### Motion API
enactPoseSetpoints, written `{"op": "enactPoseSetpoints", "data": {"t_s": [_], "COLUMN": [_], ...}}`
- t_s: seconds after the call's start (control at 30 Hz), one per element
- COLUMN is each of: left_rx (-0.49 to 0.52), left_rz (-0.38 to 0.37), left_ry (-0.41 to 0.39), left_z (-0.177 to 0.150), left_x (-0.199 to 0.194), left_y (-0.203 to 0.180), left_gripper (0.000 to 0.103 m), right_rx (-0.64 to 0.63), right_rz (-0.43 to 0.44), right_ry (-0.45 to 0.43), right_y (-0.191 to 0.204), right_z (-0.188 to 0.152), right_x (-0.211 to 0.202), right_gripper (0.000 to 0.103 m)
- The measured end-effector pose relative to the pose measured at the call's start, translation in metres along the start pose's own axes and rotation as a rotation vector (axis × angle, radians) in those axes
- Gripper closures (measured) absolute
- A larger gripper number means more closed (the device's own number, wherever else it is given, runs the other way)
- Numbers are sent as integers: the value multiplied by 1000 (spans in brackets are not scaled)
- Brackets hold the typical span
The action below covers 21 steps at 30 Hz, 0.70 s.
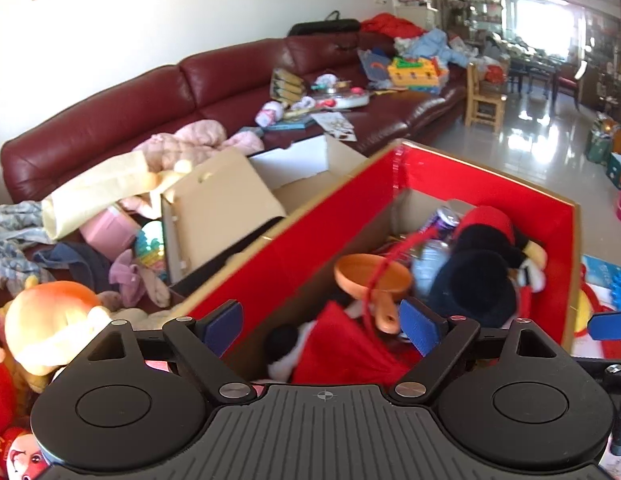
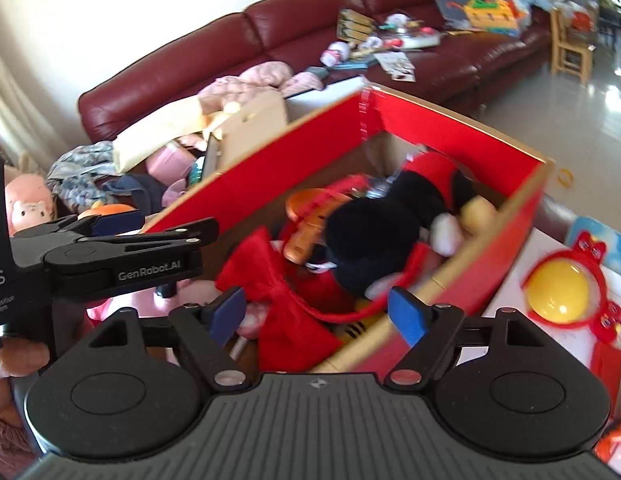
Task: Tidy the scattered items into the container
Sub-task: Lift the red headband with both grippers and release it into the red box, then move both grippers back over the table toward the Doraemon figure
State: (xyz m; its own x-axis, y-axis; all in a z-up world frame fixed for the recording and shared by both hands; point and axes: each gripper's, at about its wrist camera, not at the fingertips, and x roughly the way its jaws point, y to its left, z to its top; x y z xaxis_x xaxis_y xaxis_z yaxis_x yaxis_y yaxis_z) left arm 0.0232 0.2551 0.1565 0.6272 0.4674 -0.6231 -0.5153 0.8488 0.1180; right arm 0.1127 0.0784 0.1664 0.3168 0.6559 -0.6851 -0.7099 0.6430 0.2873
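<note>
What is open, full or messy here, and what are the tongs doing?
Left tongs: open, holding nothing.
Right tongs: open, holding nothing.
Red-lined cardboard box: open on top, toys piled inside.
Black and red plush toy: lying in the box.
Orange toy pan: in the box.
Sofa: strewn with clothes and toys.

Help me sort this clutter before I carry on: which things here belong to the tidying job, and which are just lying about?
Part of the job:
red box
black plush toy inside it
orange pan inside it
orange plush toy beside the box

Just lying about:
sofa
wooden chair
pink jacket
</note>
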Motion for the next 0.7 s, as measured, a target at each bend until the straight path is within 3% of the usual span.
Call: {"op": "enactPoseSetpoints", "data": {"t_s": [0.53, 0.7], "left_rx": [54, 98], "left_rz": [-45, -81], "left_ry": [-13, -43], "left_z": [-4, -4], "left_x": [-15, -26], "left_y": [-42, -64], "left_gripper": [4, 2], "right_rx": [63, 96], "right_rz": [44, 3], "right_ry": [-6, -29], "right_y": [-35, -58], "right_z": [-8, -14], "right_x": [-29, -48], "right_gripper": [9, 8]}}
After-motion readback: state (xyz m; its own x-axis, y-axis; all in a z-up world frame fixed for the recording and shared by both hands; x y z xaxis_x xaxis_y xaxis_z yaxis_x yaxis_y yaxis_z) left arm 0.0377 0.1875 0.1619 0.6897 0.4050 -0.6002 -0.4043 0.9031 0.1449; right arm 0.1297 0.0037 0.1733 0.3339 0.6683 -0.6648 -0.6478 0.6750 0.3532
